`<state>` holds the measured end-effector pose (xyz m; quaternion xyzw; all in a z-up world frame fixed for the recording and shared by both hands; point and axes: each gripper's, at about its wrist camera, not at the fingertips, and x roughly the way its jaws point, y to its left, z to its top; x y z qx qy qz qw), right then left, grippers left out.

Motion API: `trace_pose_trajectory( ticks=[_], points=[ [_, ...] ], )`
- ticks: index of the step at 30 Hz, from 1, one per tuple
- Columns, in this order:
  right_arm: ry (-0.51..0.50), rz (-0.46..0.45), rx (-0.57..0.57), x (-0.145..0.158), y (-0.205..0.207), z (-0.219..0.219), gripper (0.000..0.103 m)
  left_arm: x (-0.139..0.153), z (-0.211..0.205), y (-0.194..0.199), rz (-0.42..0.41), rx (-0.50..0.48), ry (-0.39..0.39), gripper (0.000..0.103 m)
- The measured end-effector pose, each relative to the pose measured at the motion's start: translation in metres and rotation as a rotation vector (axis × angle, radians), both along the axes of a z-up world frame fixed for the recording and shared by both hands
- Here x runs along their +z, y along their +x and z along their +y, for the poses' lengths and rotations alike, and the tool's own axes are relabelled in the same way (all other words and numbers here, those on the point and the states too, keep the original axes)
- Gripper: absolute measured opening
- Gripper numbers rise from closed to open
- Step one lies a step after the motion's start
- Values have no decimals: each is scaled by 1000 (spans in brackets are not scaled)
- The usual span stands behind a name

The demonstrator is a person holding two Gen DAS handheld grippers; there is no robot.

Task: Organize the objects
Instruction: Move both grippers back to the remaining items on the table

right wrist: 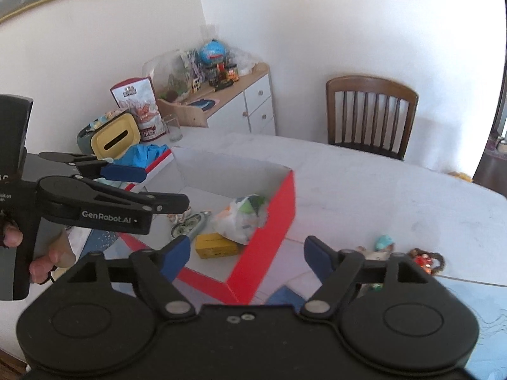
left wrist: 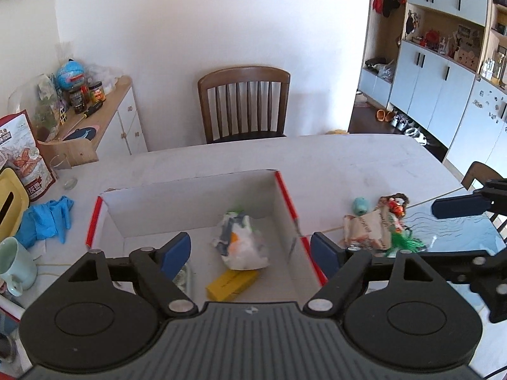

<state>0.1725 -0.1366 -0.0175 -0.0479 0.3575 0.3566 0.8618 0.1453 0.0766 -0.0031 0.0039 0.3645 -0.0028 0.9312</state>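
Left wrist view shows our left gripper (left wrist: 250, 250) with jaws apart and empty above the red-edged box (left wrist: 286, 196); the right gripper (right wrist: 247, 253) likewise gapes, holding nothing. Loose trinkets (left wrist: 377, 224) lie on the tabletop (left wrist: 317, 155) just beside the box's right wall; we judge it best to pinch one squarely and lift it clear of the rim.

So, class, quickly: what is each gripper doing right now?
Left gripper: open, holding nothing.
Right gripper: open, holding nothing.

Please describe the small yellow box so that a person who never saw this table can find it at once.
On the white table stands an open cardboard box with red edges and a white inside. The small yellow box lies flat on its floor, at the near side, beside a crumpled white plastic bag. It is the only yellow, straight-edged thing in there.
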Motion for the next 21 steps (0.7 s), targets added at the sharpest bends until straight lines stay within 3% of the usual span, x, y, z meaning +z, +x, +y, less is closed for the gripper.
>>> trace_pose_trajectory(
  ticks=[12, 18, 21],
  points=[
    [11, -22, -84, -10, -8, -93, 96, -14, -64, -12, -12, -44, -43, 86],
    [-10, -11, -151, -22, 3, -137, 100, -25, -94, -4, 3, -66, -72, 98],
    [-21, -1, -188, -29, 14, -157, 100, -32, -107, 4, 8, -69, -84, 99]
  ],
)
